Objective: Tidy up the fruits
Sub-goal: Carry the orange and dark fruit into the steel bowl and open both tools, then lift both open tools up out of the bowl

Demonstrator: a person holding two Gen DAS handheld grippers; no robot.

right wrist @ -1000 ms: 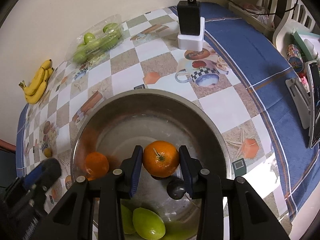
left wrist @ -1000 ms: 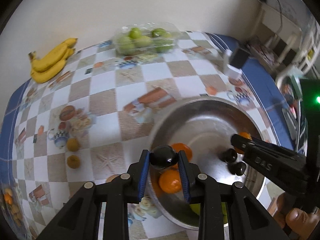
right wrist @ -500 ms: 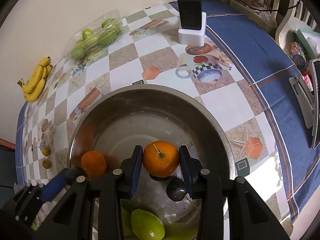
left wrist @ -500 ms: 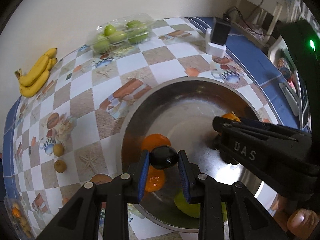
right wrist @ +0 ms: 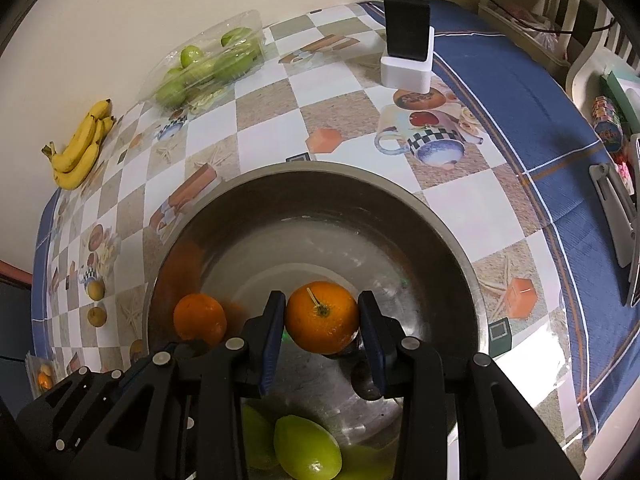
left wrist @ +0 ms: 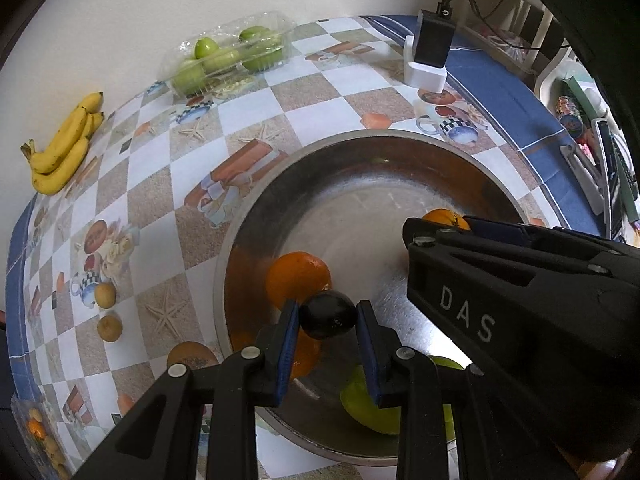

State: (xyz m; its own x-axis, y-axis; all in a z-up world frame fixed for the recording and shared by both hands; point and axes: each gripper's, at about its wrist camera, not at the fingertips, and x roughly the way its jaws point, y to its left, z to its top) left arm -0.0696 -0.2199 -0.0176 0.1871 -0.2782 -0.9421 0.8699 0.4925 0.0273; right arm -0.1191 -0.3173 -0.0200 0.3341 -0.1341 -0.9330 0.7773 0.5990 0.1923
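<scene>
Looking over the surface [right wrist: 340, 116] with its checkered cloth, the big steel bowl [right wrist: 448, 232] sits toward the near edge and takes up most of the room, and both grippers hang over it pointing steeply down. Along the far edge by the wall lie a clear pack of green fruits [left wrist: 228, 56] and, toward the far-left corner, a bunch of bananas [left wrist: 64, 144]; a few small brown fruits [left wrist: 105, 294] sit near the left edge, well apart from the bowl.

Inside the bowl a loose orange [right wrist: 200, 318] rests by the left wall and green fruit [right wrist: 308, 446] lies at the near side. The right gripper [right wrist: 322, 320] is clamped on an orange [right wrist: 322, 318], pads pressing both flanks, stem up. The left gripper [left wrist: 328, 318] is nearly closed and pinches a small dark plum [left wrist: 328, 316], just above the loose orange.

As I read it, the step is setting both fruits down in the bowl. To do it well, each should be lowered until close to the bowl floor before letting go, since round fruit dropped on steel will roll and bruise. The plum wants a clear patch rather than the crown of the orange beneath it. With the two grippers crowded together, I would release one, lift it straight up, then the other
</scene>
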